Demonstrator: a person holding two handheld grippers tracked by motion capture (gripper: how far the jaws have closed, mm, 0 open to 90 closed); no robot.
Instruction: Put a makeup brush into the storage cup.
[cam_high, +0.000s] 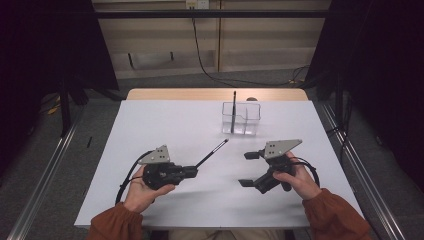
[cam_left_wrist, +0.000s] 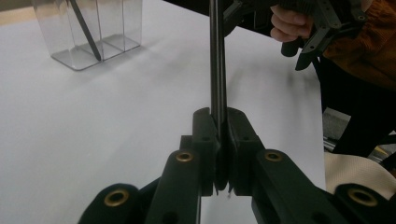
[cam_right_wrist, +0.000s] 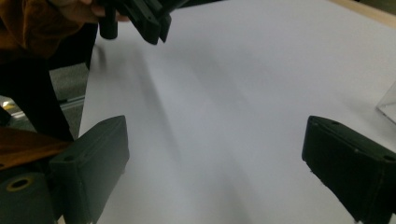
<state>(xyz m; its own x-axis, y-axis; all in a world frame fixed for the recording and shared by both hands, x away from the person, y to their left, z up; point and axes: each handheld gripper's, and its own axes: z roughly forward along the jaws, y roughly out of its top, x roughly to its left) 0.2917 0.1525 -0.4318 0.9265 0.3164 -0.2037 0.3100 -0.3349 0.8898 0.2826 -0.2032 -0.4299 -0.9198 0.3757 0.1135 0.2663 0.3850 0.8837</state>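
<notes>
My left gripper (cam_high: 194, 172) is shut on a thin black pen (cam_high: 212, 152) that sticks out up and to the right above the white table (cam_high: 160, 125). In the left gripper view the pen (cam_left_wrist: 217, 60) rises straight from between the closed pads (cam_left_wrist: 205, 135). A clear plastic holder (cam_high: 241, 118) stands at the back centre with another black pen (cam_high: 233, 107) upright in it; the holder (cam_left_wrist: 88, 32) also shows at top left of that view. My right gripper (cam_high: 250, 169) is held at the right with its jaws wide apart and nothing between them, pads (cam_right_wrist: 93, 163) far from each other.
The white table top ends near a wooden strip (cam_high: 215, 94) at the back. Metal rails (cam_high: 350, 160) run along both sides on the grey floor. A black cable (cam_high: 210, 70) hangs down the back wall. Orange sleeves (cam_high: 332, 215) come in from the bottom.
</notes>
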